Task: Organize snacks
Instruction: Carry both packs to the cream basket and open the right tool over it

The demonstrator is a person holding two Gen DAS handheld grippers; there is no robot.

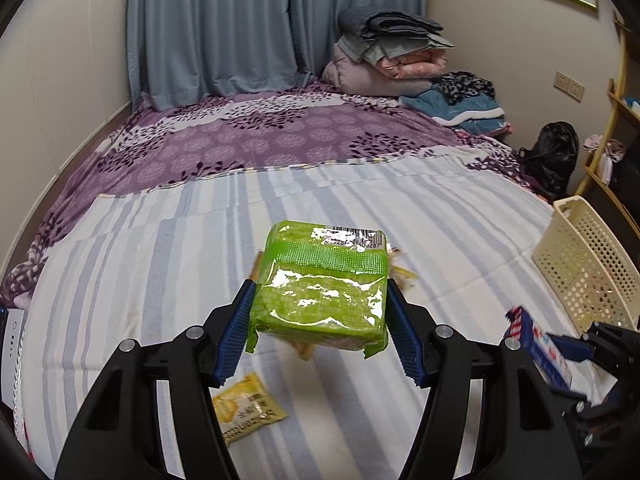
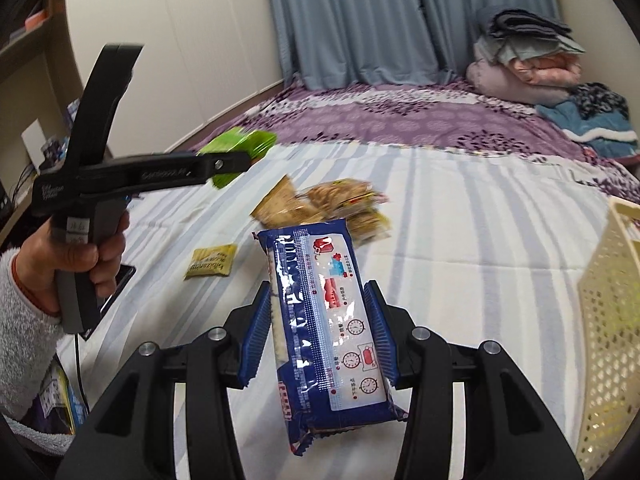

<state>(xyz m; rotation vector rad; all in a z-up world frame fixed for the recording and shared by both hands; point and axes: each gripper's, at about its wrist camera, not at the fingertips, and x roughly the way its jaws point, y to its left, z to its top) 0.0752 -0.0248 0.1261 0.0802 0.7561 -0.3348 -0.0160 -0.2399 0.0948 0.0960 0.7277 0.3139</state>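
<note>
Two grippers are up over a bed [image 1: 460,216] spread with a blue-and-white striped sheet, and each has a snack packet clamped between its blue pads. Beyond the striped part a purple flowered cover [image 1: 280,136] runs to the far edge, where blue-grey curtains [image 1: 224,28] hang, and a stack of folded bedding [image 1: 384,56] fills the far right corner.

At the bed's right edge stands a cream perforated basket [image 1: 588,264], tilted in both views; what lies inside cannot be made out.

In the left wrist view the left gripper [image 1: 320,320] is closed on a green packet [image 1: 324,292], pads pressing its two sides, the packet held clear of the sheet with its barcode end pointing away. From the right wrist view the same tool shows side on, gripped by a hand [image 2: 86,264] in a fuzzy pale sleeve near the bed's left edge.

The right gripper [image 2: 318,332] is narrowly closed on a long blue packet [image 2: 324,328], held lengthwise along the fingers and lifted off the sheet.

Near the middle of the bed lies a loose heap of tan snack bags [image 2: 332,204], blurred. A small yellow packet [image 2: 210,266] lies flat by itself, nearer the left edge, apart from the heap.

A dark flat device [image 2: 116,292] rests at the left edge just beside the hand.
</note>
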